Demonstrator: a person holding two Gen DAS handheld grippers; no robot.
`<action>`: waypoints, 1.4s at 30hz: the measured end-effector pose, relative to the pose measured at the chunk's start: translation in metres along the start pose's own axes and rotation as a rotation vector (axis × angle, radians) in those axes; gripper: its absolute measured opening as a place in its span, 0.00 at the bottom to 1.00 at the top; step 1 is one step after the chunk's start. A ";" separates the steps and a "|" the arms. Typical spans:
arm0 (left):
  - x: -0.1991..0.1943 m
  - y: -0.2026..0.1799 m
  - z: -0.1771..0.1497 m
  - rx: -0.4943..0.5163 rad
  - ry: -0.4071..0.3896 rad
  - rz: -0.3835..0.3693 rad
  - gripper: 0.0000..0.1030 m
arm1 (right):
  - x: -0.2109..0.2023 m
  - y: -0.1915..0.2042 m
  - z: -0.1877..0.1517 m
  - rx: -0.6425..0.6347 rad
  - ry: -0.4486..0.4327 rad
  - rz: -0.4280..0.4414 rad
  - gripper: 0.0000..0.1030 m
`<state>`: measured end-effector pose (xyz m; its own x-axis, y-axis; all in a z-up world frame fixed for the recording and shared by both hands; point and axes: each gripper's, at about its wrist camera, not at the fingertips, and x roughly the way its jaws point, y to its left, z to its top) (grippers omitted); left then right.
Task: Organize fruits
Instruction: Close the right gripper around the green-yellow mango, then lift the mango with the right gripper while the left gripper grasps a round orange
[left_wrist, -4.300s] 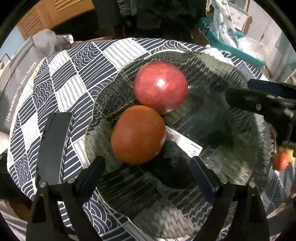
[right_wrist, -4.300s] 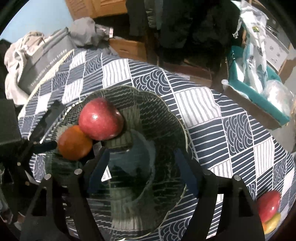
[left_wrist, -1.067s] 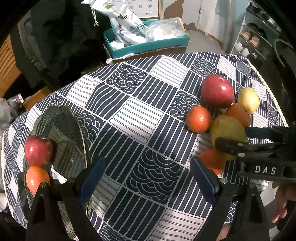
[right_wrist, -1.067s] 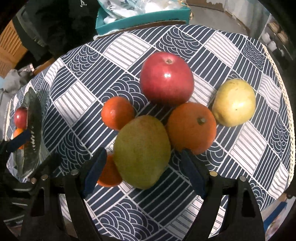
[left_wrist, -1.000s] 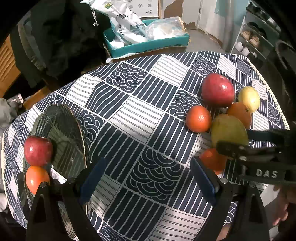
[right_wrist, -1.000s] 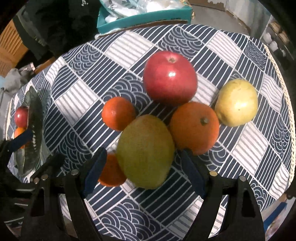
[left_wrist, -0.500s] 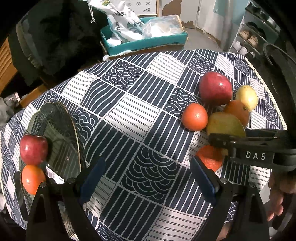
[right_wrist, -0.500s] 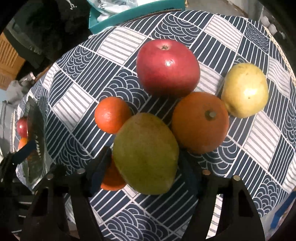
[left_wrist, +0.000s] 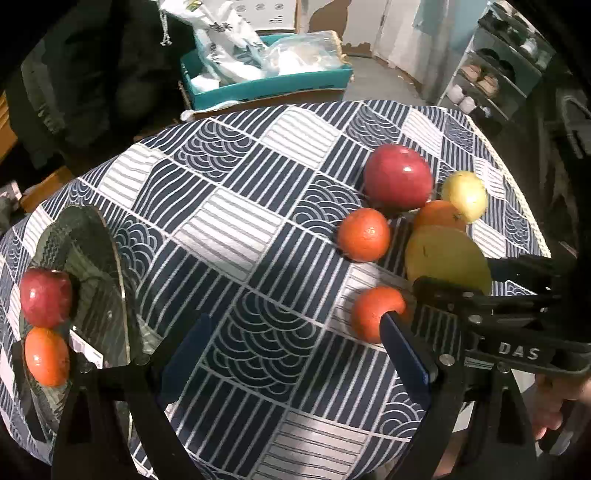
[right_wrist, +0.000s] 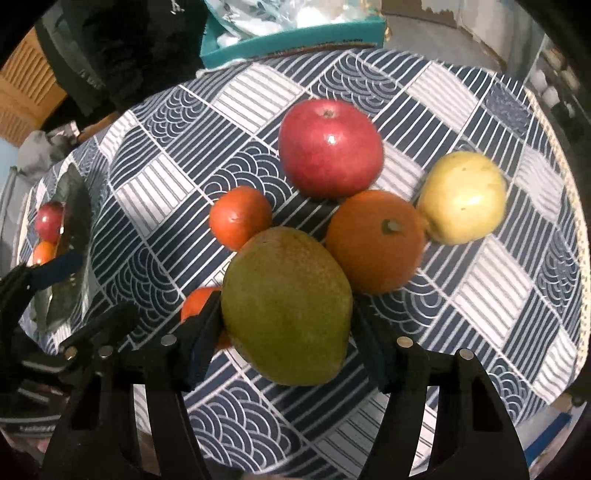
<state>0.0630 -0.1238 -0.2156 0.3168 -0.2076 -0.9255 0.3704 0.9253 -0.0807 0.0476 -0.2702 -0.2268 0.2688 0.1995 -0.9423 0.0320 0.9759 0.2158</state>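
Right gripper (right_wrist: 286, 332): jaws have just been closing and now clamp the green mango (right_wrist: 286, 306), one pad on each flank; whether the mango is clear of the cloth cannot be told. Left gripper (left_wrist: 291, 350): jaws spread wide, nothing between them, hovering over bare cloth near the table's middle.

Beside the mango: small tangerine (right_wrist: 197, 306) half hidden behind the right gripper's left finger; second tangerine (right_wrist: 240, 218) just beyond, near or touching the mango's upper left; large orange (right_wrist: 375, 242) close on its right; red apple (right_wrist: 330, 147) behind the orange; yellow pear (right_wrist: 461, 197) touching the orange's right side. All lie in one cluster near the table's right edge.

Glass plate (left_wrist: 107, 266): far left of table, well apart from the cluster, holding a 2nd red apple (left_wrist: 46, 297) and an orange fruit (left_wrist: 47, 356) side by side, w/ a white label near its rim.

Surface: round table w/ navy-and-white patterned tablecloth (left_wrist: 236, 229), squares of stripes and arcs.

Room: teal tray (left_wrist: 269, 86) of plastic bags beyond the table; dark clothing at upper left; shoe rack (left_wrist: 491, 77) at upper right. A hand (left_wrist: 557, 406) grips the right gripper's handle at lower right of the left wrist view.
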 end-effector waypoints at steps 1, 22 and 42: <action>0.000 -0.002 0.000 0.004 0.000 -0.006 0.91 | -0.004 -0.001 -0.001 -0.004 -0.009 -0.002 0.65; 0.037 -0.032 0.016 0.008 0.052 -0.020 0.91 | -0.042 -0.042 -0.004 0.003 -0.131 -0.084 0.66; 0.071 -0.043 0.027 -0.008 0.096 -0.093 0.47 | -0.034 -0.062 -0.001 0.035 -0.142 -0.082 0.66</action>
<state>0.0935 -0.1868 -0.2682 0.1963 -0.2617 -0.9450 0.3877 0.9059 -0.1704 0.0359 -0.3374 -0.2085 0.3975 0.1022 -0.9119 0.0923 0.9843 0.1506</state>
